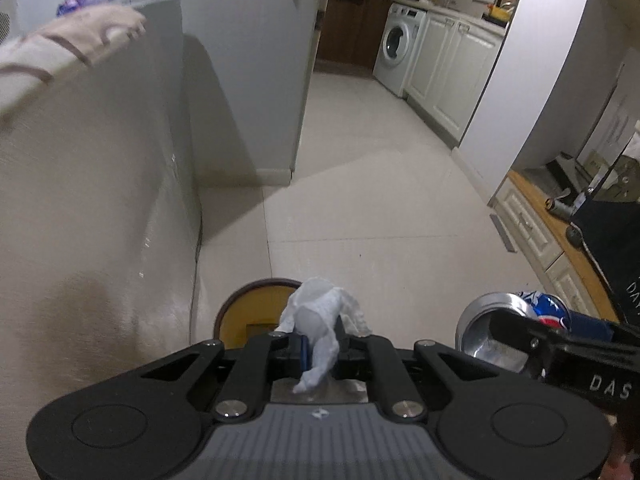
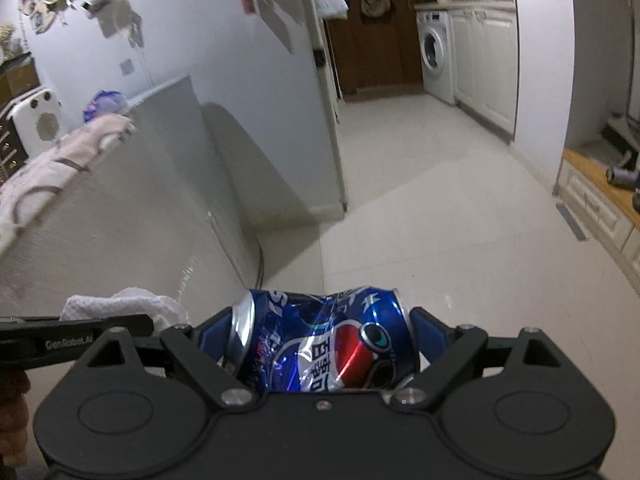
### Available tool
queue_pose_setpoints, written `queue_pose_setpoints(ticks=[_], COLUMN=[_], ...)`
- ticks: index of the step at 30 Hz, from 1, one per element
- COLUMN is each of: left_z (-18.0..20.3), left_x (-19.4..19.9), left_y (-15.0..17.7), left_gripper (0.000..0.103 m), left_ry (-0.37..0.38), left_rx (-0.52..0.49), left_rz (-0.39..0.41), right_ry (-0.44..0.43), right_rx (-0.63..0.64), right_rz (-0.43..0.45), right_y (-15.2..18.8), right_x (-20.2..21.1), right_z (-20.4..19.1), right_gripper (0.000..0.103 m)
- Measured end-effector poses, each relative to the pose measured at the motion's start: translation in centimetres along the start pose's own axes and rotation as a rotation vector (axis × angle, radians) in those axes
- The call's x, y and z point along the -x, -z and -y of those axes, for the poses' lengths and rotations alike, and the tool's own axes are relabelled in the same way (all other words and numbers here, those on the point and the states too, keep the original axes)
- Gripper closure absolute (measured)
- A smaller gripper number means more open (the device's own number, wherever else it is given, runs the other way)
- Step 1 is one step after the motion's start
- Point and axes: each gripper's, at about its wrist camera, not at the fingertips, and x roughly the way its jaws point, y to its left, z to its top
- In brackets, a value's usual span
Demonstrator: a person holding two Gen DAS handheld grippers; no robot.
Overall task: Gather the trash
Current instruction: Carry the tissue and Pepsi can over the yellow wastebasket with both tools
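Note:
My left gripper (image 1: 320, 350) is shut on a crumpled white tissue (image 1: 320, 320), which sticks out ahead of the fingers. Just beyond and below it a round bin (image 1: 244, 312) with a brown rim and a yellow inside stands on the floor. My right gripper (image 2: 324, 332) holds a crushed blue cola can (image 2: 324, 344) sideways, with the jaws pressed on its two ends. In the left wrist view the can (image 1: 504, 320) shows its silver end at the lower right. The right wrist view has the tissue (image 2: 128, 304) at its lower left, above the left gripper's black arm.
A tall grey fabric panel (image 1: 100, 184) with a pale blanket (image 1: 72, 48) over its top fills the left. Pale floor tiles (image 1: 380, 184) run ahead to a washing machine (image 1: 400, 46) and white cabinets (image 1: 452, 68). A low wooden-topped cabinet (image 1: 536, 220) lines the right.

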Motion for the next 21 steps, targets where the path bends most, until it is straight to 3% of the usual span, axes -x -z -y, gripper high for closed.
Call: queue_pose_setpoints(ticks=[6, 15, 21], left_z=[0.1, -3.6, -5.2], left_x=[-7.1, -19.4, -26.8], left_y=[1.0, 2.7, 3.8], left_gripper=[0.093, 0.092, 0.092], left_ry=[0.017, 0.046, 0.025], left_rx=[0.022, 0.054, 0.009], left_rz=[-0.057, -0.166, -0.255], right_ry=[-0.002, -0.002, -0.01], right_rx=[-0.043, -0.106, -0.151], right_rz=[-0.051, -0.144, -0.223], right_y=[1.3, 3.9, 5.4], right_x=[-5.0, -13.7, -19.5], right_z=[2.5, 4.7, 4.8], right_gripper=[0.011, 0.011, 0.011])
